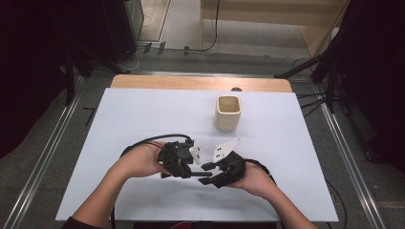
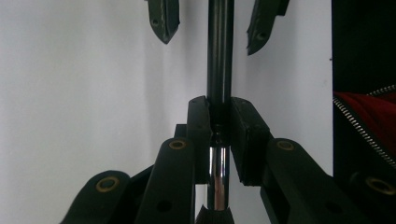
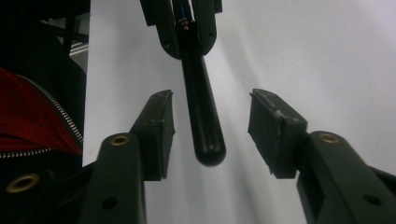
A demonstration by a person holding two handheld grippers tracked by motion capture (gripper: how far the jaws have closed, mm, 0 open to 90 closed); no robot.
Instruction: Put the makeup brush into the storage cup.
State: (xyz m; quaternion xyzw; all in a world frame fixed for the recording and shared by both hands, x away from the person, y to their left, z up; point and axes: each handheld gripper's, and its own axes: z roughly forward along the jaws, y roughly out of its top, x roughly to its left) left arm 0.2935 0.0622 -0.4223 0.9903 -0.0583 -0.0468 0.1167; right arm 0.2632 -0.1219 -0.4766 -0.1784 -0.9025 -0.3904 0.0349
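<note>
A slim black tool with a shiny metal section (image 2: 219,56) lies level between the two grippers, just above the white table sheet (image 1: 143,124). My left gripper (image 2: 219,116) is shut on it, pads pressing both sides near where black meets chrome. In the high view the left gripper (image 1: 190,173) points right and faces the right gripper (image 1: 206,173). The tool's rounded black end (image 3: 201,112) reaches in between the jaws of my right gripper (image 3: 210,126). Those jaws stand apart, with a gap on each side of the tool.
A beige square cup (image 1: 228,113) stands upright farther back, right of centre. The table's wooden back edge (image 1: 200,82) shows beyond the sheet. A red zipped garment (image 3: 32,116) sits at the near edge. Dark stands and cables ring the table.
</note>
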